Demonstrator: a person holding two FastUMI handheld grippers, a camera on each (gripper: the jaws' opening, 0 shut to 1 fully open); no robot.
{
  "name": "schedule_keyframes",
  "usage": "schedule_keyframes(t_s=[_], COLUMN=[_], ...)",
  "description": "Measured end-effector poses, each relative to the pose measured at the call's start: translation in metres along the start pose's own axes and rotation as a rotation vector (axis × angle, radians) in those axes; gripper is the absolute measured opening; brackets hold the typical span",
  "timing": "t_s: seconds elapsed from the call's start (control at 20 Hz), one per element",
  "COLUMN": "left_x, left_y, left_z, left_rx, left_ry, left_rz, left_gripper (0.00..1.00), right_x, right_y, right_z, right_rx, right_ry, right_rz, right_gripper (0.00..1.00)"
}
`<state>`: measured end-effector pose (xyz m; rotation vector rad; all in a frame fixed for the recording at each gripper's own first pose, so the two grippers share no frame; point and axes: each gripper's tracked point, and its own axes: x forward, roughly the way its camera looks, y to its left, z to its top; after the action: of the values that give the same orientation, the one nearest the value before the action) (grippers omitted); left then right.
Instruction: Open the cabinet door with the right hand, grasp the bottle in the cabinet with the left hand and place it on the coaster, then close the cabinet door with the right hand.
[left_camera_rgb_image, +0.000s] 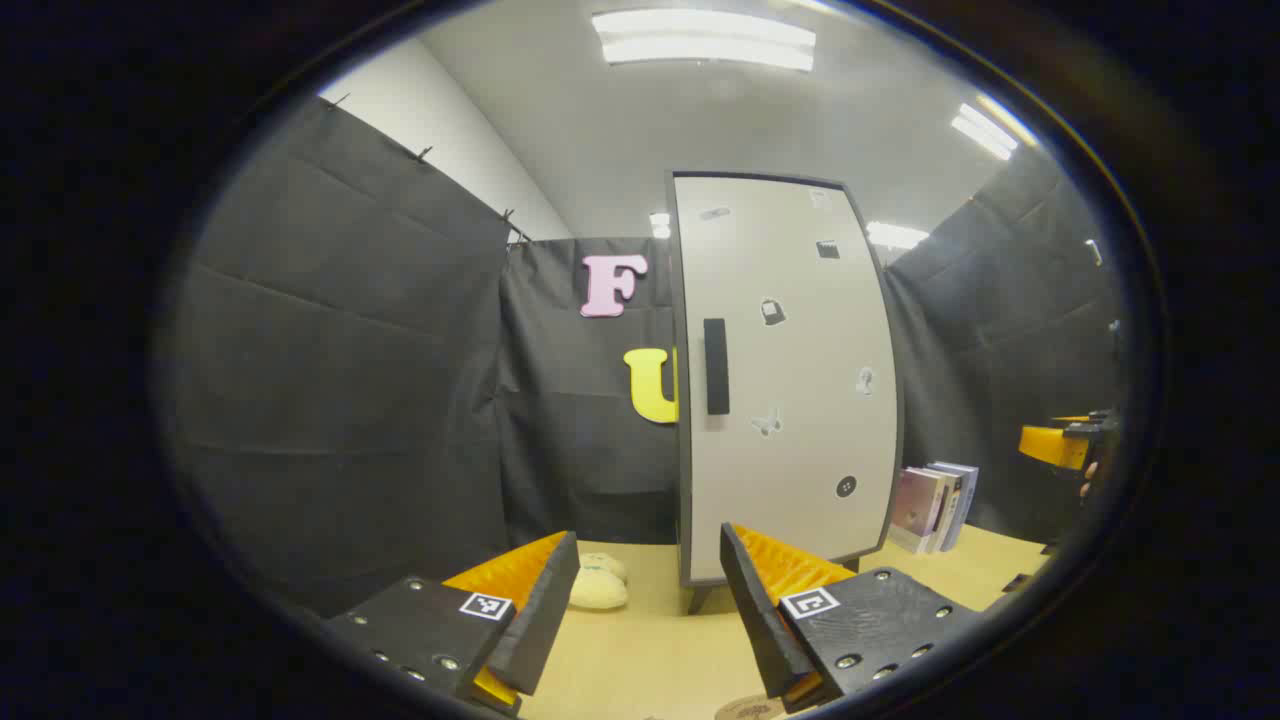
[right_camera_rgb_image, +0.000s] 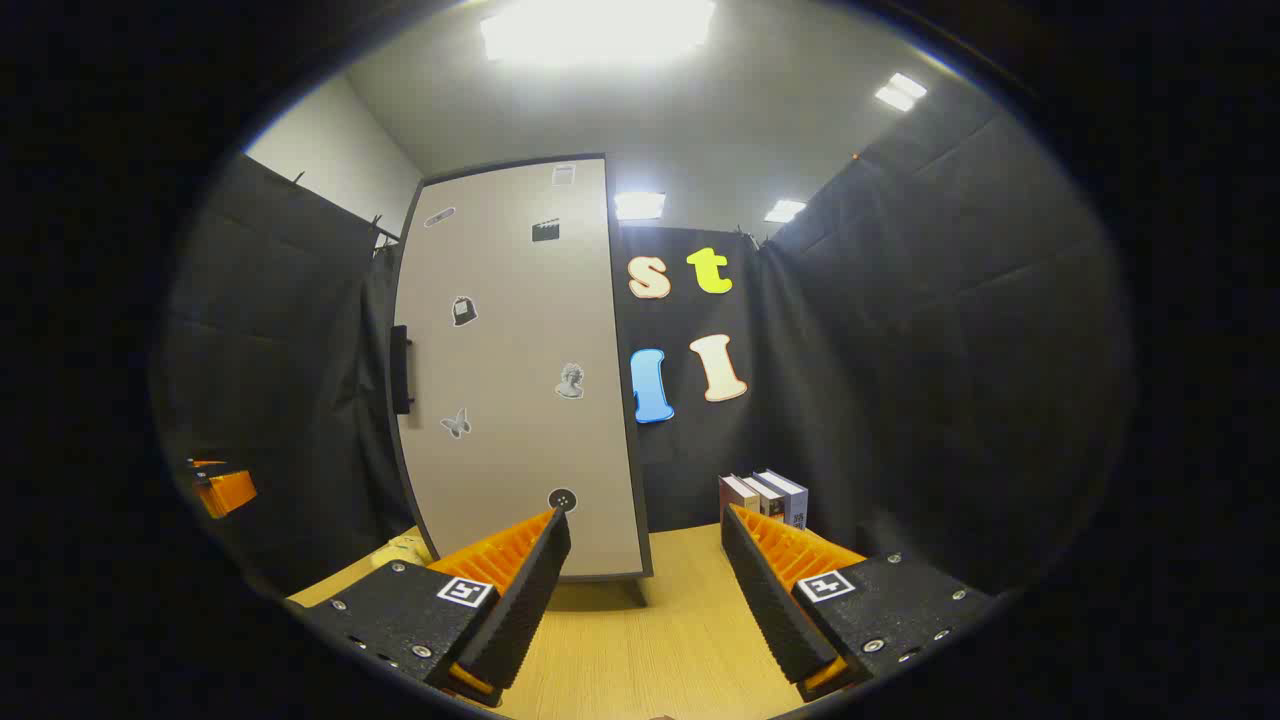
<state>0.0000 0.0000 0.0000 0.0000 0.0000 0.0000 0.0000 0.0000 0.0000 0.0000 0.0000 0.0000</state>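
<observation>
Nearest us in the left gripper view, the left gripper is spread wide with nothing between its fingers, and each finger carries one small square black-and-white marker, two in all. Just below its right finger, at the bottom edge, we see a sliver of a round brownish coaster on the wooden table. A little farther on the table lie two pale rounded lumps, one behind the other, near the cabinet's foot.

In the right gripper view, the right gripper is likewise wide apart and empty, again with one square marker per finger.

Beyond both stands the cabinet, its long axis upright. Its pale door is shut and faces us, with one dark vertical handle near the left edge. We count six small stickers on the door; no writing on them is legible to us. The bottle is not to be seen with the door shut.

To the cabinet's right, a few books stand upright against the booth wall; we count about three, and their spine text is too small to read.
</observation>
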Motion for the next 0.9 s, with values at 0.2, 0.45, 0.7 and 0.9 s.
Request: schedule_keyframes(t_s=[0.2, 0.45, 0.7, 0.9], left_x=[-0.0037, -0.0071, -0.0075, -0.0092], left_y=[-0.0042, -0.0039, -0.0047, -0.0044], left_z=[0.0047, 0.0059, 0.0068, 0.0090], left_rx=[0.016, 0.021, 0.029, 0.032], left_ry=[-0.016, -0.017, -0.019, -0.021], left_rz=[-0.006, -0.005, -0.004, 0.000], left_gripper=[0.81, 0.81, 0.81, 0.82], right_x=[-0.0019, -0.0034, -0.0020, 0.0015], right_y=[0.0020, 0.0026, 0.0010, 0.0016], right_z=[0.0011, -0.0001, -0.0023, -0.0026], right_rx=[-0.002, -0.001, 0.005, 0.008], right_ry=[-0.002, 0.000, 0.004, 0.004], right_rz=[0.010, 0.019, 0.021, 0.025], right_gripper=[0.94, 0.94, 0.94, 0.94])
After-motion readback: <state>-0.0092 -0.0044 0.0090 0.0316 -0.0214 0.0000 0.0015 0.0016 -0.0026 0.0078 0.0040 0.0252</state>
